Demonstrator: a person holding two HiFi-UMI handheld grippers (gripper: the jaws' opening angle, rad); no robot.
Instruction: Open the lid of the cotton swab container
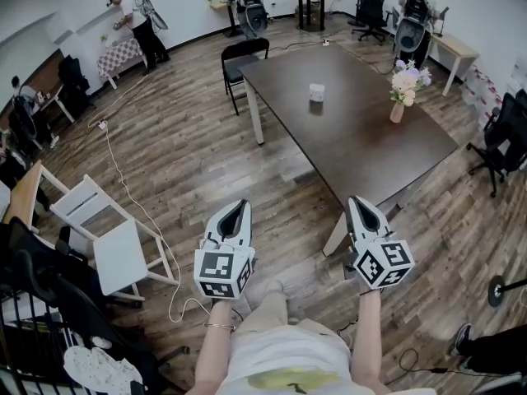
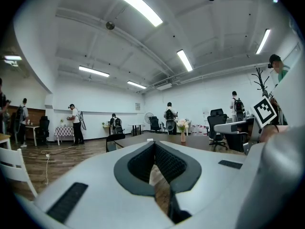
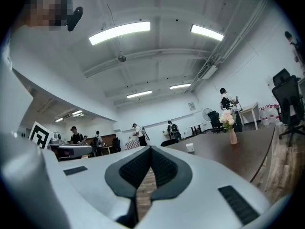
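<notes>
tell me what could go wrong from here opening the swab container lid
The cotton swab container sits far up the table, so the reach may be awkward. The left gripper and right gripper both have jaws shut and must open first. The flower vase on the same table could get knocked.

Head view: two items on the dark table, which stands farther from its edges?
The small white cotton swab container, near the middle of the dark table. The flower vase stands close to the right-hand edge.

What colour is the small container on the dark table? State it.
White. The container shows best in the head view.
</notes>
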